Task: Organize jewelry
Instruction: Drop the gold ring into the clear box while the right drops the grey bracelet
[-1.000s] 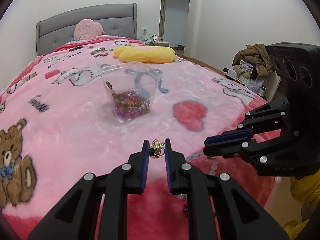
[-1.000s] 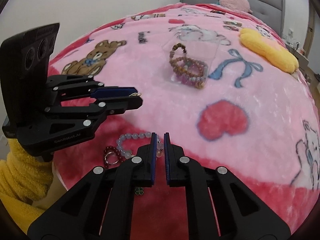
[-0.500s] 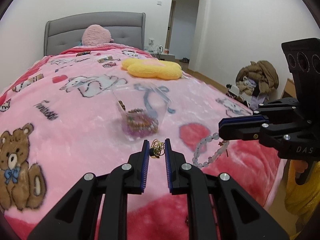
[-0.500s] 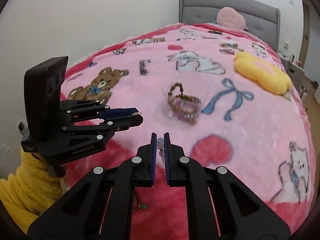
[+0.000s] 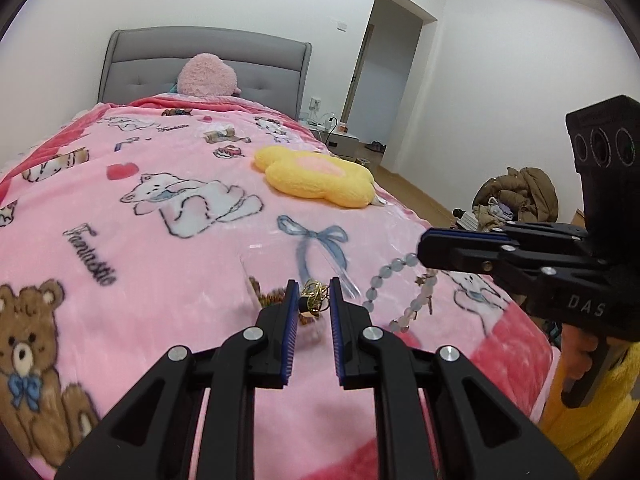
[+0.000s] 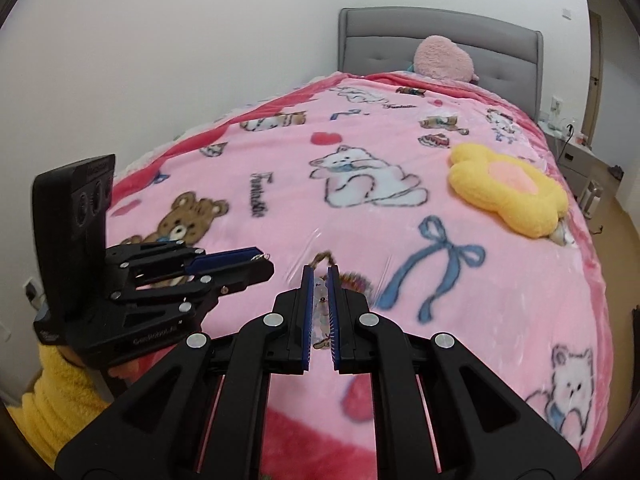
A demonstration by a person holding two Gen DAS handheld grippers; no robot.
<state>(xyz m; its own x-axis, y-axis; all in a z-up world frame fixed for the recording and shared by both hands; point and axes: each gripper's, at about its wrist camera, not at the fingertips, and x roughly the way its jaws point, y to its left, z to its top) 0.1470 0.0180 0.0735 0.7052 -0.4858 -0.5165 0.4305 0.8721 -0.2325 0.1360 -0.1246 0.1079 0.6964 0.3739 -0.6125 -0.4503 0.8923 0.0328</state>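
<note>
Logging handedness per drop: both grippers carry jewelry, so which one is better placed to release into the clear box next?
Probably left. The left gripper, shut on the gold piece, lines up with the clear box. The right gripper carries the pale bead bracelet off to the side.

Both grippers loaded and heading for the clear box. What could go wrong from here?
1. The left hand-held gripper pinches the small gold piece only at its fingertips; it may slip out onto the blanket.
2. The pale bead bracelet dangles in a loose loop from the right hand-held gripper; it could snag the rim of the clear box or drape outside.
3. Both grippers sit close together, so they may collide over the box.
</note>
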